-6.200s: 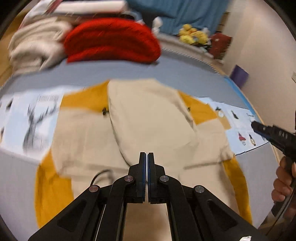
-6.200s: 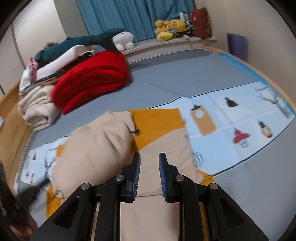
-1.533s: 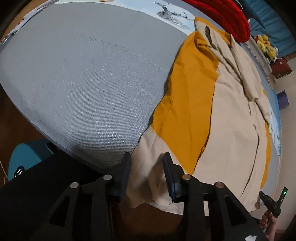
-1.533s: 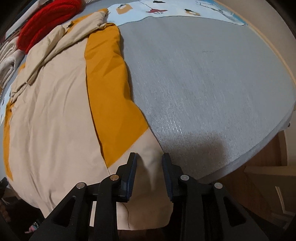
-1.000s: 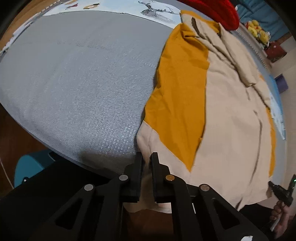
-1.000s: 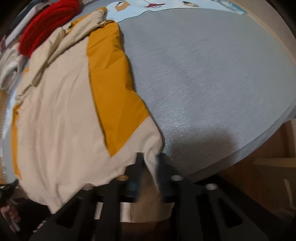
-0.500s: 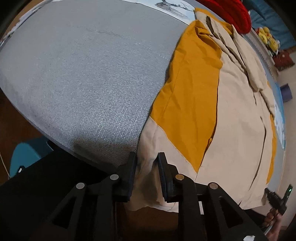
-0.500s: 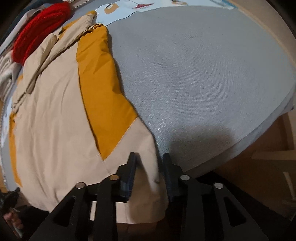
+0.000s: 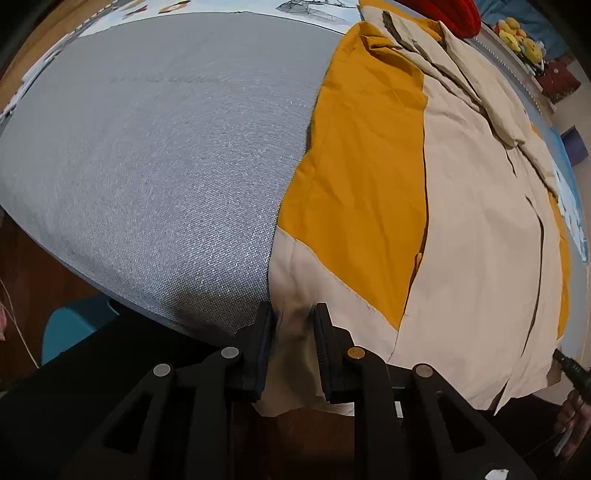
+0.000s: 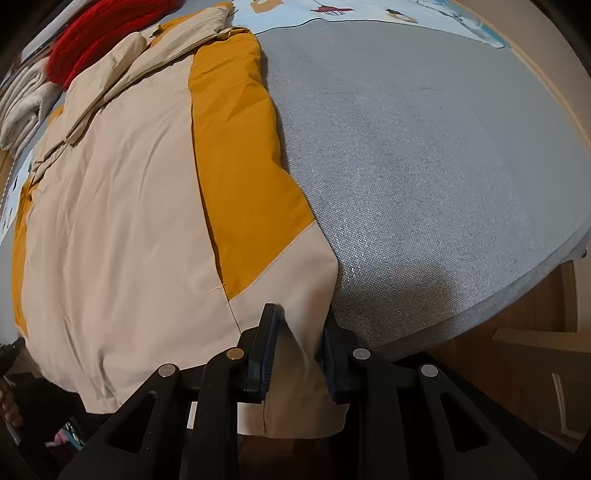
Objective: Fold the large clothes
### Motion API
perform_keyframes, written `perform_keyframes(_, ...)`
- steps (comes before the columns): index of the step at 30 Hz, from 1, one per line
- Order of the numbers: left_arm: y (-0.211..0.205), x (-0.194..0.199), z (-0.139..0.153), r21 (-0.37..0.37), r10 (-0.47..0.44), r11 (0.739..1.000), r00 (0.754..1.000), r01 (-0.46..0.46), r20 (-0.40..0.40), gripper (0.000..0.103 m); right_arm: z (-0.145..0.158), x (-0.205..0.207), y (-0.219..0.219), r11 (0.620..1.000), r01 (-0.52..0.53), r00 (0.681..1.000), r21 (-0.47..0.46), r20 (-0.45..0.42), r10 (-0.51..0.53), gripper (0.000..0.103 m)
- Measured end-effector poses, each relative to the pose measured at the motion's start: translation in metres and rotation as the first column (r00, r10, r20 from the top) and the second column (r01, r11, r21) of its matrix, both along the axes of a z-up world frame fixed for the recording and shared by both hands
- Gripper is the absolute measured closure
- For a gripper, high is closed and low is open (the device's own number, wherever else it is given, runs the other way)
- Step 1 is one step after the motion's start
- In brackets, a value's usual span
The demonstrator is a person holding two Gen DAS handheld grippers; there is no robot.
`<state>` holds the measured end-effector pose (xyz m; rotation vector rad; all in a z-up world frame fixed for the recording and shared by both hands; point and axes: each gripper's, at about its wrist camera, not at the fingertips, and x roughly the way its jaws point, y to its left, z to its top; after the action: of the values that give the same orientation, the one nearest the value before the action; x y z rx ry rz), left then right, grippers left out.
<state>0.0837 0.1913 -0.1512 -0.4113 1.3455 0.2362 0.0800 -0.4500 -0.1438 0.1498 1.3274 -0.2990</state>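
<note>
A beige and mustard jacket lies spread lengthwise on the grey bed cover, its hem hanging over the near edge. My left gripper points steeply down at the hem's left corner; its jaws are closing with beige cloth bunched between them, and the pads stand a little apart. In the right wrist view the same jacket fills the left half. My right gripper straddles the hem's right corner. Its jaws are closing too, a ridge of cloth rising between them.
A red blanket and folded cream blankets sit beyond the jacket's collar. Yellow plush toys line the far ledge. Bare grey bed cover lies right of the jacket. Below the bed edge are wooden floor and a teal object.
A second ago both grippers were nearly shut on the hem corners. Both then spread their jaws and have sunk slightly deeper over the cloth, and now stand a little narrower again.
</note>
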Motion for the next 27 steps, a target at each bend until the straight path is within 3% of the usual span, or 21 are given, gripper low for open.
perform_keyframes(3,-0.004,0.003,-0.001,0.015,-0.009,1.000,1.000,0.009,-0.003,0.084,-0.001,-0.001,0.003,0.999,-0.020,1.000,-0.024,-0.007,0.020,0.079)
perform_keyframes(7,-0.007,0.005,-0.001,0.035,-0.023,0.999,1.000,0.023,-0.002,0.092,-0.001,0.000,0.005,0.999,-0.040,0.999,-0.034,0.001,0.040,0.095)
perform_keyframes(13,-0.018,0.004,0.016,0.065,-0.065,0.996,0.997,0.062,0.047,0.098,0.017,-0.006,0.004,1.000,-0.025,0.998,-0.001,0.062,0.025,0.099)
perform_keyframes(18,-0.026,0.000,0.055,0.026,-0.100,0.995,0.981,0.097,0.164,0.100,0.051,-0.011,0.007,0.997,-0.028,0.985,0.076,0.173,0.015,0.100)
perform_keyframes(27,-0.025,-0.023,0.145,-0.035,-0.186,0.976,0.912,0.213,0.365,0.101,0.133,-0.034,0.021,0.975,-0.122,0.938,0.184,0.344,0.052,0.101)
